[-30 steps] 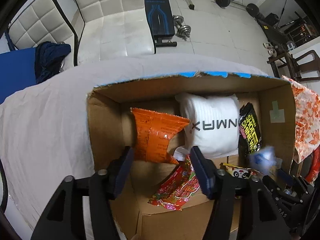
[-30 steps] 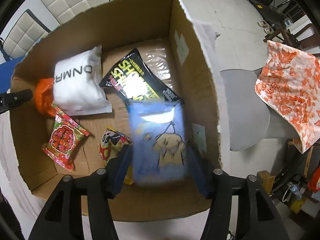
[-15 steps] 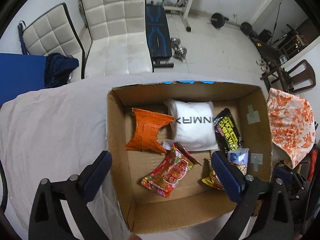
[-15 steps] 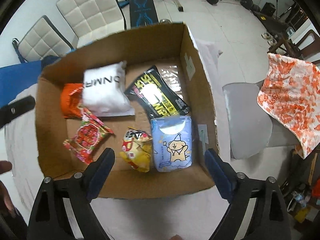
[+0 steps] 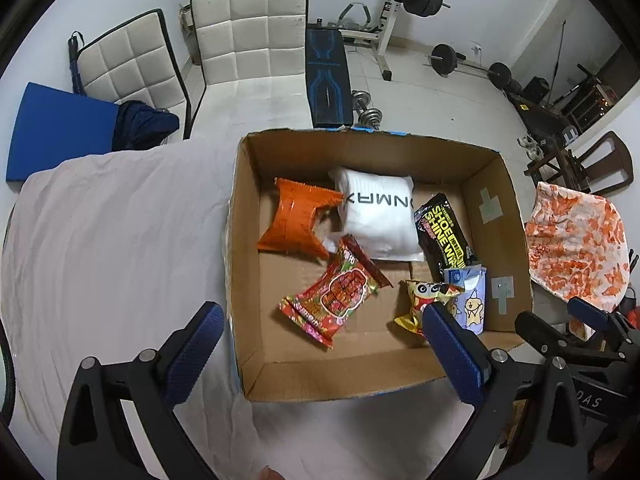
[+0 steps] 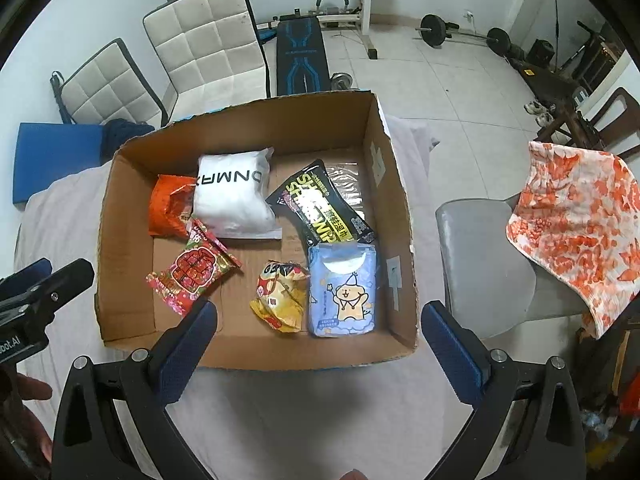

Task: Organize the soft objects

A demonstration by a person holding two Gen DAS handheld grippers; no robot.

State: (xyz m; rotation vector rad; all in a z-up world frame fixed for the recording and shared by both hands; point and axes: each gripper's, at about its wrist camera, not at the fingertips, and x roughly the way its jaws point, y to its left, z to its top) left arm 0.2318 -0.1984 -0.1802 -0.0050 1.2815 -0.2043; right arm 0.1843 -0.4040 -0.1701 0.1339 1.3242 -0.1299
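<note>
Cardboard box (image 6: 394, 216) sits open on a pale cloth-covered table (image 5: 112, 248), 6 soft packs lying loose on its floor. Left gripper (image 5: 320, 326) hovers above the box's left wall, jaws spread wide, nothing between the pads. Right gripper (image 6: 320, 320) hangs over the near wall; its jaws are opening, now wide apart, and they press on nothing. Contents, right wrist view: white pack (image 6: 234, 196) at the back, orange pack (image 6: 170, 210) touching its left edge and partly tucked under it; black-and-yellow shoe wipes pack (image 6: 320, 206) to the right, tilted; blue tissue pack (image 6: 343, 290) against the right wall, just below the wipes; yellow snack bag (image 6: 282, 296) beside it, crumpled — print unreadable; red snack bag (image 6: 192, 270) nearer the left wall. In the left wrist view the left gripper's right finger covers the lower part of the yellow bag and the tissue pack. The white pack's lettering reads mirrored, cut off at 1 end. An orange-patterned cloth (image 6: 580, 240) drapes a chair well right of the box — the chair is mostly hidden. Part of a hand (image 6: 24, 392) shows at the lower left edge.
</note>
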